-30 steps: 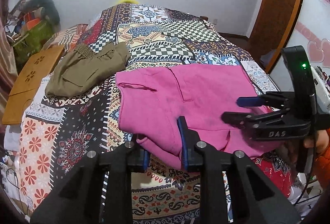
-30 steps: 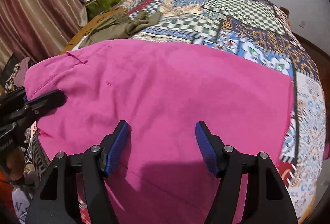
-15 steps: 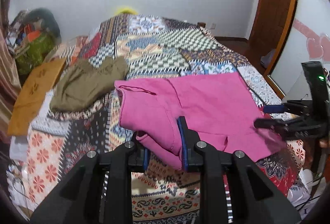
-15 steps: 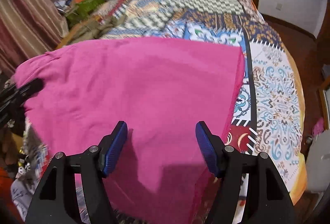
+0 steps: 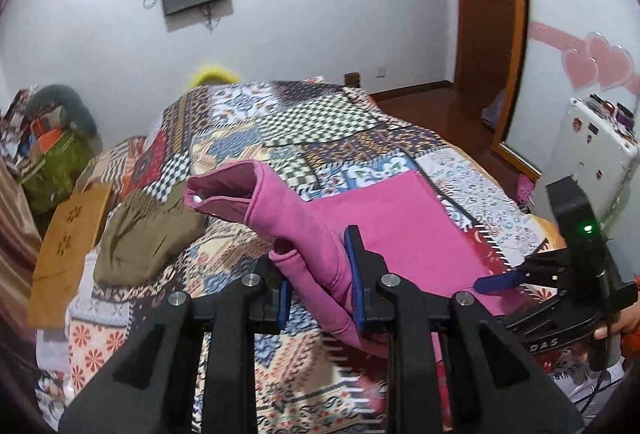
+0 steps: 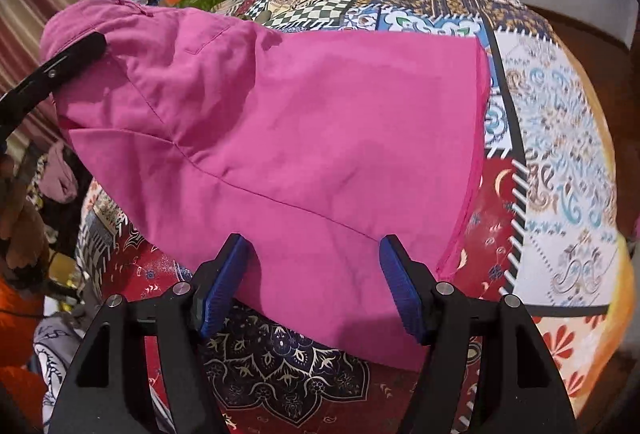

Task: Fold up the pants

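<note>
Pink pants (image 5: 400, 226) lie across the near end of the patchwork quilt (image 5: 320, 122). My left gripper (image 5: 320, 286) is shut on their bunched left end, which hangs lifted above the quilt with the waistband opening (image 5: 224, 190) gaping. In the right wrist view the pink pants (image 6: 300, 138) spread flat toward their right edge. My right gripper (image 6: 314, 274) stands open over their near edge, with cloth under the gap and neither pad pressing it. The left gripper's finger (image 6: 80, 50) shows at the raised end. The right gripper (image 5: 516, 270) also appears at the right.
Folded olive pants (image 5: 148, 242) lie on the quilt left of the pink ones. A wooden board (image 5: 68, 246) leans by the bed's left side, with cluttered bags (image 5: 56, 158) behind. A white appliance (image 5: 592, 146) and a wooden door (image 5: 488, 14) stand on the right.
My left gripper rose with the pants' end, pulling it off the quilt into a raised fold. The right gripper slid along the pants toward their right edge and stayed open.
</note>
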Demonstrator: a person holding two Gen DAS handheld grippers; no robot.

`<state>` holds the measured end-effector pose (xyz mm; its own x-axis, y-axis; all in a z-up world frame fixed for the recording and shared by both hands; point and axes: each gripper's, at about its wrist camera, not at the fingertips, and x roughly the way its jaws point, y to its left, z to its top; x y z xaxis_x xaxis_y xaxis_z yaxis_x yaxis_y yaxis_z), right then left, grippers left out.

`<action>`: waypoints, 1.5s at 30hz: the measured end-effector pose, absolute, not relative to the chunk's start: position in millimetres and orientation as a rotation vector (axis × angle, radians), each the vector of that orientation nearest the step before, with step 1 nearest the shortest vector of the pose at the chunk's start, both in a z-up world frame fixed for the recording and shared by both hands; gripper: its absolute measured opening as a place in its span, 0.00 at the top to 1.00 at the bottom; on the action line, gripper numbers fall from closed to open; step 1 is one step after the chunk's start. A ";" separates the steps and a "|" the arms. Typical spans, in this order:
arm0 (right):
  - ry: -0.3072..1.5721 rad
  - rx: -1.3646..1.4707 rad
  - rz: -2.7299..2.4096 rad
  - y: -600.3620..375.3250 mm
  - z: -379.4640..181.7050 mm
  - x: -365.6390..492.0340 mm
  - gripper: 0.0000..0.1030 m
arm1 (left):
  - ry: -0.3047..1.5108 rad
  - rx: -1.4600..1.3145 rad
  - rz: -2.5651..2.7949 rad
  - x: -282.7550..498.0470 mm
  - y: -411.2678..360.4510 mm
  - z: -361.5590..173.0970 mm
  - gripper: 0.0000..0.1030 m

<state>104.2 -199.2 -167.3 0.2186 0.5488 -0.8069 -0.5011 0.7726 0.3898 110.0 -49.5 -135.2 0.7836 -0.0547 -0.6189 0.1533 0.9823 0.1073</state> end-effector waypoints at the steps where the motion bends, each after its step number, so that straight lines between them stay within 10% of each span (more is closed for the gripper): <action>1: 1.136 0.047 0.726 -198.6 -167.5 104.4 0.38 | 0.661 0.162 -0.130 111.2 -55.4 -134.0 0.77; 24: 0.961 0.058 0.586 -259.1 -115.5 99.5 0.37 | 0.866 0.039 -0.432 151.3 -109.3 -160.1 0.78; 45: 1.158 0.004 0.589 -256.0 -179.9 107.0 0.36 | 0.956 0.060 -0.553 156.8 -144.1 -187.0 0.86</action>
<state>107.0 -256.0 -179.9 0.2683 0.4389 -0.8575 -0.4346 0.8496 0.2989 156.8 -144.1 -187.0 0.4495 -0.4214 -0.7876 0.4728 0.8603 -0.1904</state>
